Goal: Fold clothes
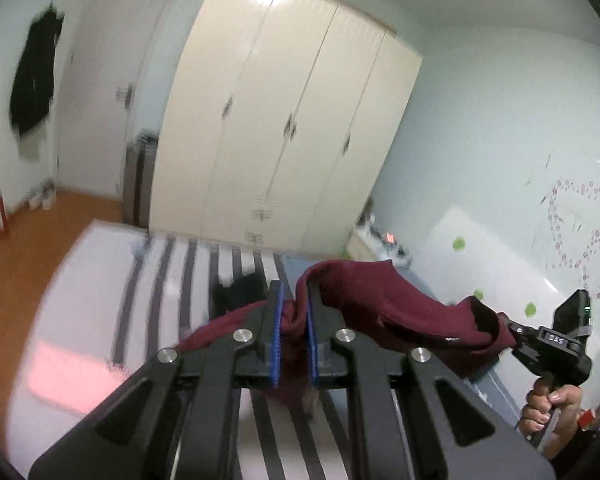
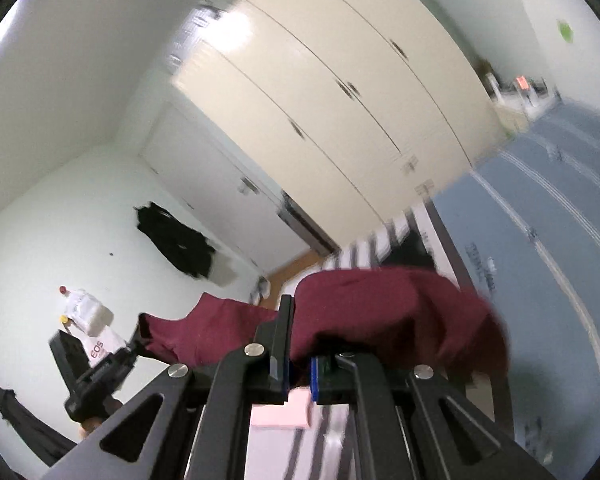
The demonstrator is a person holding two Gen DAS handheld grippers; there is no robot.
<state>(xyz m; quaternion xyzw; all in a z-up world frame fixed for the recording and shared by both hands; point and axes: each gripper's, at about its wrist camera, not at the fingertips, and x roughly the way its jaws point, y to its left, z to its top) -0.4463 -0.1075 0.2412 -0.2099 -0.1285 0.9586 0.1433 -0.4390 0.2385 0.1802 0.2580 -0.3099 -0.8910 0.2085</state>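
A dark red garment (image 1: 364,300) hangs in the air above the striped bed (image 1: 172,272), stretched between both grippers. My left gripper (image 1: 294,320) is shut on one bunched edge of it. My right gripper (image 1: 510,326) shows at the right of the left wrist view, held by a hand, shut on the other edge. In the right wrist view the garment (image 2: 380,304) drapes over my right gripper (image 2: 300,364) and hides its right fingertip. The left gripper (image 2: 134,346) holds the far edge at the left there.
A cream wardrobe (image 1: 284,120) stands beyond the bed. A black garment (image 1: 240,290) lies on the bed past the red one. A blue cover (image 2: 540,240) lies on the bed's right side. A pink item (image 1: 72,372) lies on the bed. Orange floor (image 1: 28,248) is to the left.
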